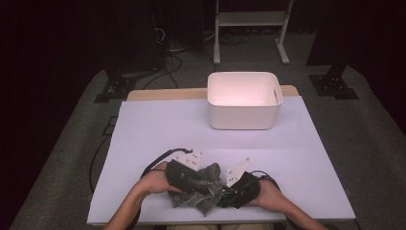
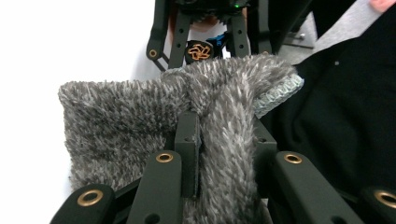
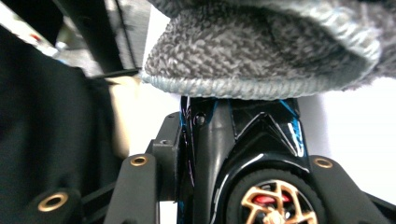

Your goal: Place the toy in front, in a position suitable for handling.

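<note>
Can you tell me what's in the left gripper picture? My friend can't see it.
The left gripper pinches a fold of a fuzzy grey cloth between its black jaws. Behind it, the right gripper faces it over the white table.

Fuzzy grey cloth bunched over black toy car, near table edge.

Fuzzy grey cloth between black jaws

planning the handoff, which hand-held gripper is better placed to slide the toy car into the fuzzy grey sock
Right. The right hand-held gripper clamps the toy car at the sock's ribbed cuff, while the left hand-held gripper grips the sock.
</note>
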A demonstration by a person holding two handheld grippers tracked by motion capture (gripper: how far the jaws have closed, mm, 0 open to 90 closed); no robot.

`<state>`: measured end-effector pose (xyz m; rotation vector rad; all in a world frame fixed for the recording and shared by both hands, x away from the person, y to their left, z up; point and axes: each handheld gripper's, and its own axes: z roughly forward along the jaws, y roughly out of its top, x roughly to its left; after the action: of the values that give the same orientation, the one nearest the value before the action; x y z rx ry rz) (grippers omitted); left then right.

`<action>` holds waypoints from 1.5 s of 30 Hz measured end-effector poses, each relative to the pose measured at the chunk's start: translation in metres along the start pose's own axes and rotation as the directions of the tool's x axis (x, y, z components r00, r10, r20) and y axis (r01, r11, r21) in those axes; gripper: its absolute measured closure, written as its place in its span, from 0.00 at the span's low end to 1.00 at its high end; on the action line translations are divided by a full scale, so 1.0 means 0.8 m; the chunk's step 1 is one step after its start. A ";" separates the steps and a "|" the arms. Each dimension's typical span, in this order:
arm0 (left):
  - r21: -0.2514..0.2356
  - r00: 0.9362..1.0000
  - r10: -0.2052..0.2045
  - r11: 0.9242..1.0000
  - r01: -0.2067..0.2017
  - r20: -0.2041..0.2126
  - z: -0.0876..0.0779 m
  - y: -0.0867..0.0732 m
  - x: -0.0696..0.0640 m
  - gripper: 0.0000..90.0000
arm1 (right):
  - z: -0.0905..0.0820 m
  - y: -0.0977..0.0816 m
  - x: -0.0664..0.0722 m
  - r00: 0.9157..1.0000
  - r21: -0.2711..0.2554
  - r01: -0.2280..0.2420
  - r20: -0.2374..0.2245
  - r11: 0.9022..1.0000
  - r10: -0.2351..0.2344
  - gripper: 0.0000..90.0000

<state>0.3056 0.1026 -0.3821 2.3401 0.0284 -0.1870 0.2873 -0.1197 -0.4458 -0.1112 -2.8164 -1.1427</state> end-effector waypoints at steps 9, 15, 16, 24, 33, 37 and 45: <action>0.052 0.994 0.008 0.999 -0.002 -0.106 -0.010 0.023 0.026 0.77 | -0.017 0.011 -0.033 0.996 -0.016 0.006 0.092 1.000 -0.005 0.62; 0.032 0.995 -0.017 0.999 0.020 -0.094 0.002 0.009 0.032 0.77 | -0.004 0.001 -0.039 0.995 0.009 -0.004 0.101 1.000 0.003 0.61; 0.020 0.996 -0.019 1.000 0.021 -0.086 0.002 0.007 0.033 0.77 | -0.004 0.001 -0.039 0.995 0.009 -0.004 0.101 1.000 0.003 0.61; -0.001 0.995 -0.009 1.000 0.009 -0.096 0.002 0.003 0.030 0.75 | -0.029 -0.019 -0.037 0.993 -0.035 -0.065 0.098 0.997 0.068 0.50; 0.010 0.994 -0.008 1.000 0.010 -0.108 0.002 0.010 0.028 0.80 | -0.043 -0.023 -0.032 0.992 -0.070 -0.045 0.116 0.997 0.053 0.62; 0.014 0.993 0.031 0.999 -0.030 -0.111 0.009 0.018 0.027 0.84 | -0.042 -0.022 -0.030 0.992 -0.074 -0.043 0.119 0.996 0.052 0.62; 0.024 0.994 0.096 0.995 -0.095 -0.052 0.042 0.053 0.030 0.85 | -0.037 -0.019 -0.029 0.992 -0.094 -0.050 0.109 0.994 0.060 0.63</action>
<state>0.3288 0.0485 -0.3786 2.3616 -0.0598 -0.0777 0.3108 -0.1519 -0.4380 -0.2668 -2.8364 -1.2913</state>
